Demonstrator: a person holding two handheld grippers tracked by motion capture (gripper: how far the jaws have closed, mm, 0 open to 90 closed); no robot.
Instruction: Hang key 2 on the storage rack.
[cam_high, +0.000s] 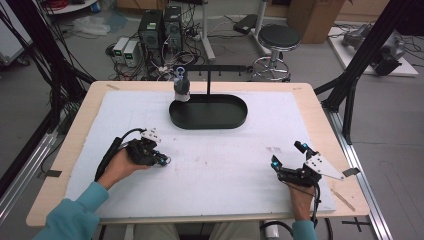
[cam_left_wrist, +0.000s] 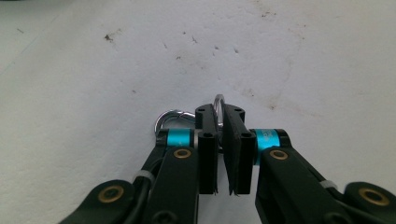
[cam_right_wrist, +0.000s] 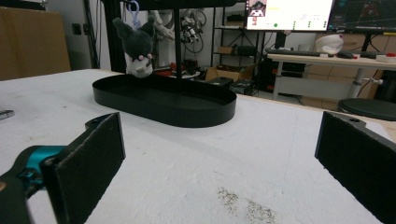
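My left gripper (cam_left_wrist: 220, 114) rests low on the white table cover, jaws shut on a thin silver metal ring (cam_left_wrist: 218, 99) that sticks up between the pads. A second silver loop (cam_left_wrist: 170, 115) lies on the cover just left of the jaws. In the high view this gripper (cam_high: 162, 161) sits at the left of the table, held by a hand in a teal sleeve. My right gripper (cam_high: 287, 154) rests at the right with its jaws wide apart, and its pads (cam_right_wrist: 93, 154) have nothing between them.
A black oval tray (cam_high: 235, 120) with an upright stand sits at the table's far middle. A grey plush toy (cam_high: 181, 87) hangs from the stand's bar over the tray's left end; the toy (cam_right_wrist: 137, 46) and tray (cam_right_wrist: 163, 114) lie ahead of the right gripper.
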